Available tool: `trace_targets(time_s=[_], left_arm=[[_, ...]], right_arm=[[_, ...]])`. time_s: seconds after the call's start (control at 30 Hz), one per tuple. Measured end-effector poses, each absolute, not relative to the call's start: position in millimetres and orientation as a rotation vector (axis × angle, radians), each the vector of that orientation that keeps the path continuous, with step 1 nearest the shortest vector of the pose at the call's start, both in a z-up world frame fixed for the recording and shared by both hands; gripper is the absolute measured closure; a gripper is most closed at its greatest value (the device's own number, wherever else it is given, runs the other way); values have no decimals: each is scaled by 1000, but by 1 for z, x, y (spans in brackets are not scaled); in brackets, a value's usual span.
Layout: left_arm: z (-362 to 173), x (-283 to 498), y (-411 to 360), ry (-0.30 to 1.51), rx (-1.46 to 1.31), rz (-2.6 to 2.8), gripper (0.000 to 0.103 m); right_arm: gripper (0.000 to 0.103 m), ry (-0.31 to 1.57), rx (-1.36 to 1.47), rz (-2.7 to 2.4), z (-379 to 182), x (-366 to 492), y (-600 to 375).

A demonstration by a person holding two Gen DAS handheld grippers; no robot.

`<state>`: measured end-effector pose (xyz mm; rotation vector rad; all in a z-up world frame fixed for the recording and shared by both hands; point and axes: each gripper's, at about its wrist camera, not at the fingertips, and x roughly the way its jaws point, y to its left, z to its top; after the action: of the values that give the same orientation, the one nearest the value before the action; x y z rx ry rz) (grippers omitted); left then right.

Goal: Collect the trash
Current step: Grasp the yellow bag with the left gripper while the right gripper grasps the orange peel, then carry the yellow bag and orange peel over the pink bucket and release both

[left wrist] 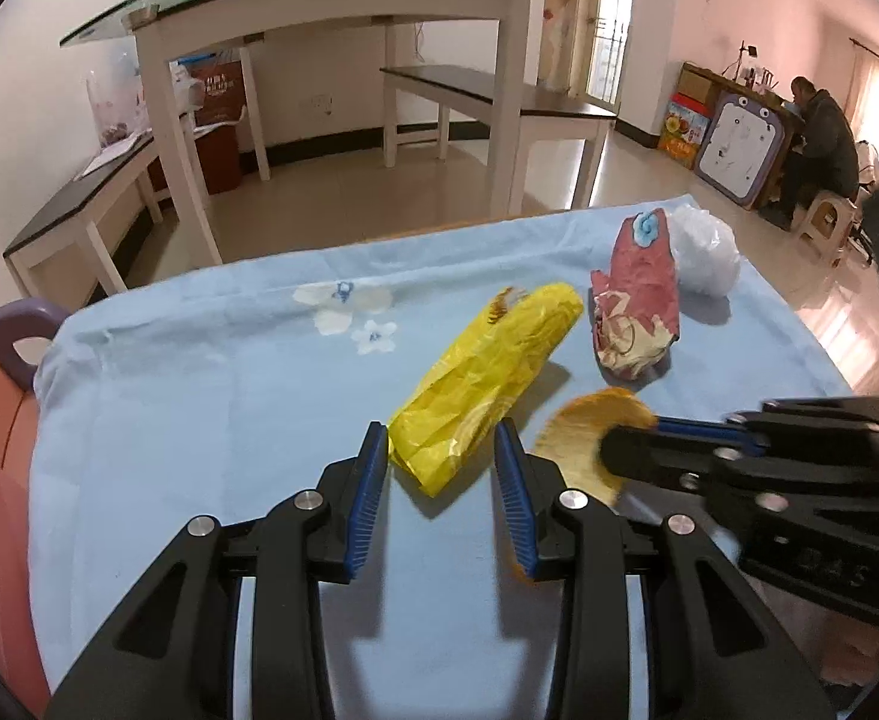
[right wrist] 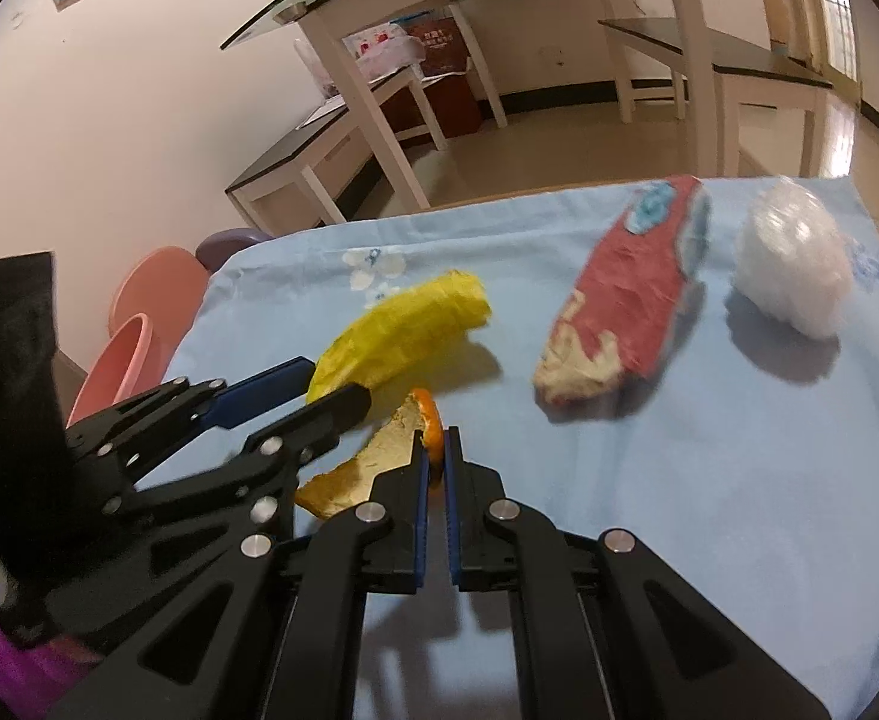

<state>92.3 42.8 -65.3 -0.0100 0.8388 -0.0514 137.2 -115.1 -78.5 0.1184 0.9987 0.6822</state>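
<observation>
A crumpled yellow plastic bag [left wrist: 487,360] [right wrist: 403,330] lies on the light blue tablecloth [left wrist: 199,420]. My left gripper [left wrist: 441,450] [right wrist: 334,384] is open, and the bag's near end sits between its blue pads with no squeeze showing. Just to its right, my right gripper [right wrist: 435,456] [left wrist: 625,441] is shut on the edge of an orange peel [right wrist: 379,456] [left wrist: 583,426], which hangs just over the cloth. Farther back lie a red crumpled wrapper [left wrist: 637,288] [right wrist: 619,300] and a white plastic bag [left wrist: 703,252] [right wrist: 793,264].
A pink basin [right wrist: 121,360] and a pink chair [right wrist: 157,282] stand off the table's left edge. Beyond the far edge are a glass-topped table [left wrist: 319,12] and dark benches. A person [left wrist: 817,138] sits at a desk far right.
</observation>
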Motion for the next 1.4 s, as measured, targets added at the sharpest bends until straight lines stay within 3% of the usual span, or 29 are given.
trace_targets(time_s=[0.03, 0.23, 1.4], left_arm=[[-64, 91, 44, 828, -21, -49, 76], [-55, 78, 50, 808, -71, -7, 83], [-32, -25, 62, 749, -199, 438, 84]], right_arm=[[99, 1000, 127, 680, -78, 134, -119], [99, 982, 127, 673, -78, 118, -132], [99, 808, 130, 893, -60, 86, -133]])
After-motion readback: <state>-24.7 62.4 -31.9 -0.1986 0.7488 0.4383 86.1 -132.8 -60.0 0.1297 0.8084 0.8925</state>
